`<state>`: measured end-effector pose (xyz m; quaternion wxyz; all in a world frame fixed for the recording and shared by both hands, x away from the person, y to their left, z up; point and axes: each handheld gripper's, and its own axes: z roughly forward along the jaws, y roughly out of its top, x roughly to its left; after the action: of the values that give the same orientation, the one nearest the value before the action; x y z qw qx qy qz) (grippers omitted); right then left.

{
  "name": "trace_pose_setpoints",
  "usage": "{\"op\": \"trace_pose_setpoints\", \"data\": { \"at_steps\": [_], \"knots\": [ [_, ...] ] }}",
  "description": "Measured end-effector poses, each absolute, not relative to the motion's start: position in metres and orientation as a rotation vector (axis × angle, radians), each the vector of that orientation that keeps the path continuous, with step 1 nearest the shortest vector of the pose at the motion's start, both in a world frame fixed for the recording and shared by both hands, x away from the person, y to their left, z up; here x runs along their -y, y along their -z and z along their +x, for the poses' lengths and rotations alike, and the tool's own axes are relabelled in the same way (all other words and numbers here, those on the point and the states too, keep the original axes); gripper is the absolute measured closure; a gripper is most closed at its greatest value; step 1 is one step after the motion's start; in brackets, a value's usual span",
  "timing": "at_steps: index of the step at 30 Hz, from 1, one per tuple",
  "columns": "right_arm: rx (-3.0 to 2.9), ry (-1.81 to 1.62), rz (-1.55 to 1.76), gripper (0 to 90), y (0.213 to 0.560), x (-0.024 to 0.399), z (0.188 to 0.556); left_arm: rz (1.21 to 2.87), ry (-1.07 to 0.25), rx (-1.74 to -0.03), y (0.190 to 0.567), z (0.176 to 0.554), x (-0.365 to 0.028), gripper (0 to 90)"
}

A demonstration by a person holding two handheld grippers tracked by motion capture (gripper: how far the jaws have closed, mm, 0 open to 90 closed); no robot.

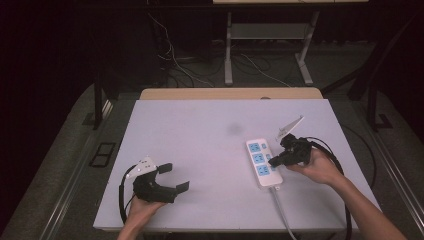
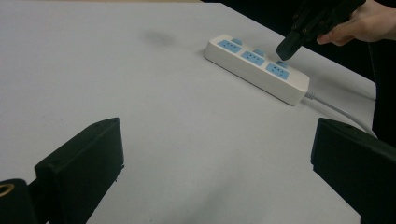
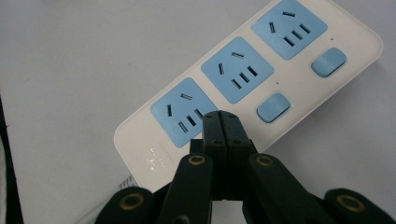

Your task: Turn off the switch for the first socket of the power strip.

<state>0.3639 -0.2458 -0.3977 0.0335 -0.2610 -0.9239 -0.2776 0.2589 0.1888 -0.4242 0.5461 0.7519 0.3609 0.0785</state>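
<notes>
My right gripper [image 3: 220, 122], jaws pressed together, hovers over the switch end of the power strip [image 1: 263, 162] near the table's [image 1: 190, 145] right edge; pressing off-center could slide it, while my left gripper [image 1: 170, 176] rests apart.

Power strip [image 1: 263, 162] lies right on table [image 1: 200, 140].

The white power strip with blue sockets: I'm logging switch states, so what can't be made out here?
- Third blue switch on the white power strip: right gripper view, covered by the closed right gripper.
- Contact with it: untellable.
- Grey cable's plug end: high view, cut off at the bottom edge.
</notes>
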Motion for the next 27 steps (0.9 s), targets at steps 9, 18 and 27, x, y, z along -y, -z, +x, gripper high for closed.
{"op": "trace_pose_setpoints", "data": {
  "at_steps": [9, 18, 27],
  "knots": [
    [2.836, 0.922, -0.831, 90.0, 0.384, 0.254, 0.366, 1.78, -0.188, -0.857, 0.424, 0.259, -0.189, 1.1],
    [2.844, 0.97, -0.863, 90.0, 0.373, 0.266, 0.363, 1.778, -0.188, -0.857, 0.424, 0.258, -0.189, 1.2],
    [2.839, 1.023, -0.911, 90.0, 0.364, 0.279, 0.36, 1.774, -0.188, -0.858, 0.424, 0.258, -0.189, 1.3]
  ]
}}
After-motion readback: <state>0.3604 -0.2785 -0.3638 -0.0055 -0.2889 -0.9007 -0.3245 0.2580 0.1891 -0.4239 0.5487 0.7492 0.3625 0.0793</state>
